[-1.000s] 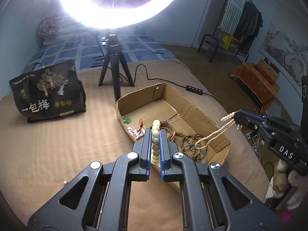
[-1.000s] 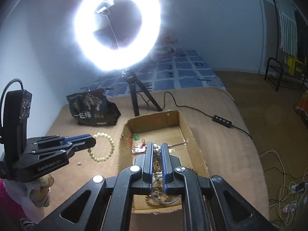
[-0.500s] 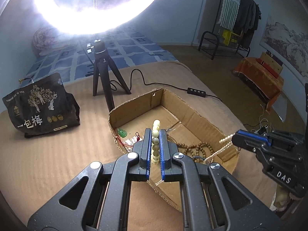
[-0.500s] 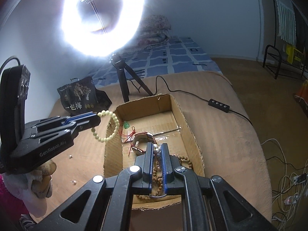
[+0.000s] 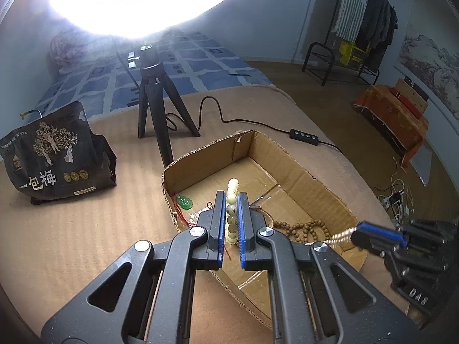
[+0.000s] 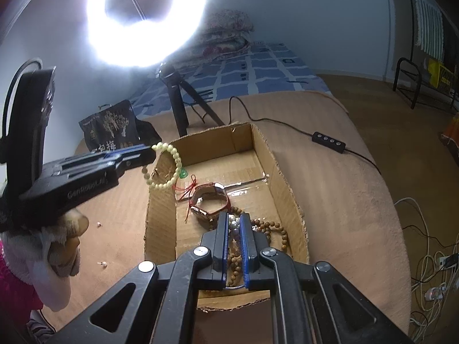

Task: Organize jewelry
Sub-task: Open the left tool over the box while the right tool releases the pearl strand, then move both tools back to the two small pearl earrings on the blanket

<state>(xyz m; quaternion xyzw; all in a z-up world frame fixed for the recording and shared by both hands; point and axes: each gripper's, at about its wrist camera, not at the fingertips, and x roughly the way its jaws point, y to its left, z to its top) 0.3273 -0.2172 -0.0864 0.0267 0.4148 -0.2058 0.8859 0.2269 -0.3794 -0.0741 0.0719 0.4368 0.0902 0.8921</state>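
Note:
My left gripper (image 5: 231, 197) is shut on a pale green bead bracelet (image 5: 232, 209) and holds it over the left wall of an open cardboard box (image 5: 312, 177). In the right wrist view the bracelet (image 6: 169, 166) hangs from that gripper (image 6: 149, 150) at the box's left edge (image 6: 160, 200). My right gripper (image 6: 234, 220) is shut on a pearl strand (image 6: 233, 225) low over the box's near end; in the left wrist view the strand (image 5: 338, 236) trails from it (image 5: 357, 235). In the box lie a brown wooden bead string (image 6: 269, 229), a watch (image 6: 210, 200), a green pendant (image 5: 185, 200) and red cord.
A ring light on a black tripod (image 5: 152, 97) stands behind the box, its cable and switch (image 5: 304, 137) running right. A dark snack bag (image 5: 54, 154) sits at left. Two small earrings (image 6: 102, 263) lie on the tan blanket left of the box. Cables lie on the floor at right.
My left gripper has carried the green bracelet right and forward to the box's left wall. My right gripper has lowered toward the box, the pearl strand dropping in.

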